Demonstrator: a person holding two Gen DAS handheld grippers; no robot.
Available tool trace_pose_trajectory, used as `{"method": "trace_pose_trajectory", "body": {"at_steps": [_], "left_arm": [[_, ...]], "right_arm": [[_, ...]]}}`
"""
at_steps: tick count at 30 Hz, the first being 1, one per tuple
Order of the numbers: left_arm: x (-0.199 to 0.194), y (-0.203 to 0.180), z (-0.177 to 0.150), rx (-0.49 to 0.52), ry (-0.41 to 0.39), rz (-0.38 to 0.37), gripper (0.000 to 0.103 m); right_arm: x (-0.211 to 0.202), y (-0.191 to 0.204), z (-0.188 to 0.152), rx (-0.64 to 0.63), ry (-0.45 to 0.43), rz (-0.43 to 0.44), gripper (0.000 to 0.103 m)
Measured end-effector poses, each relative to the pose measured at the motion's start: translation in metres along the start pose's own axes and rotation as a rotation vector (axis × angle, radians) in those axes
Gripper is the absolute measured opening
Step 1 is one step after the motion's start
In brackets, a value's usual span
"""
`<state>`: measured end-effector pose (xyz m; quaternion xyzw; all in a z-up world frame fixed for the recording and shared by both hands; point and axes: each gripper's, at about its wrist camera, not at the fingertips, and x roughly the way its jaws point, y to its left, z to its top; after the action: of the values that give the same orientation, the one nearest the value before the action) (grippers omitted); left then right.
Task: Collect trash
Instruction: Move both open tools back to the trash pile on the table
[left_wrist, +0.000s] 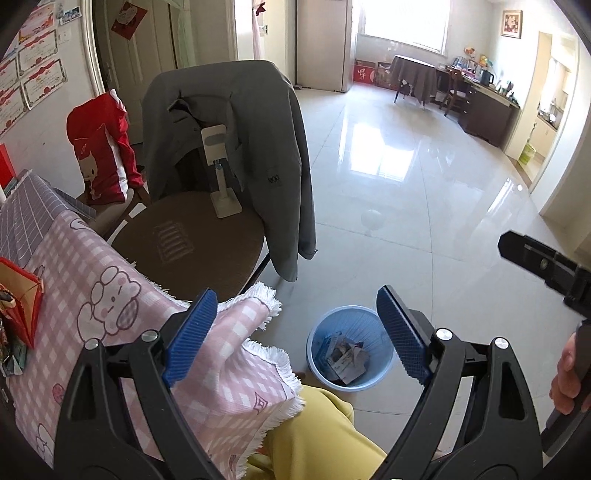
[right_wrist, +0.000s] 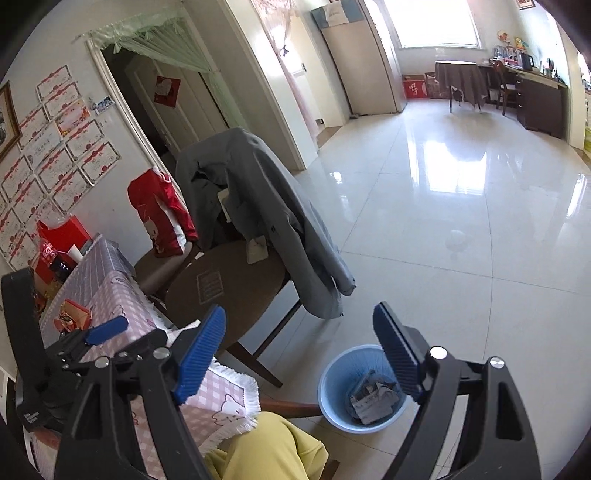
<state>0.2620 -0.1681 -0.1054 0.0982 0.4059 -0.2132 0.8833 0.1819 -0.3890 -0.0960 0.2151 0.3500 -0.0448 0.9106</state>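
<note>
Just ahead of me the brown round-seated wooden chair is standing with a grey jacket draped over its back and a white phone stand on its seat; the pink checked fringed tablecloth is hanging off the table at my left, its corner reaching almost over my yellow-clad knee. Nothing is blocking the drop to the pale blue plastic wastebasket, which is sitting on the glossy tiled floor beside that knee, with crumpled printed paper scraps lying inside it.

My right gripper is hanging above and to the near side of the basket with its blue ribbed pads spread wide, holding nothing. My left gripper is likewise gaping, empty, one pad overlapping the tablecloth's edge in the picture, the other the basket's rim.

The left view is showing my right hand wrapped round its gripper's handle at the picture's edge. The right view is showing the left gripper's black body from the side, and a red box at the table's far end
</note>
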Motion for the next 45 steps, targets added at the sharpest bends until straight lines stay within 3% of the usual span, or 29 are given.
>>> {"method": "trace_pose_trajectory", "body": {"at_steps": [9, 19, 32, 45], "left_arm": [[-0.018, 0.012, -0.004, -0.035, -0.026, -0.002, 0.087], [-0.055, 0.044, -0.015, -0.091, -0.067, 0.042, 0.087], [-0.116, 0.136, -0.052, -0.256, -0.131, 0.225, 0.087], [-0.157, 0.244, -0.111, -0.475, -0.067, 0.394, 0.087]], "right_arm": [[-0.007, 0.022, -0.008, -0.043, 0.004, -0.007, 0.081], [-0.012, 0.082, -0.01, -0.138, 0.002, 0.049, 0.081], [0.011, 0.196, -0.029, -0.298, 0.069, 0.202, 0.081], [0.037, 0.317, -0.063, -0.46, 0.167, 0.358, 0.081]]}}
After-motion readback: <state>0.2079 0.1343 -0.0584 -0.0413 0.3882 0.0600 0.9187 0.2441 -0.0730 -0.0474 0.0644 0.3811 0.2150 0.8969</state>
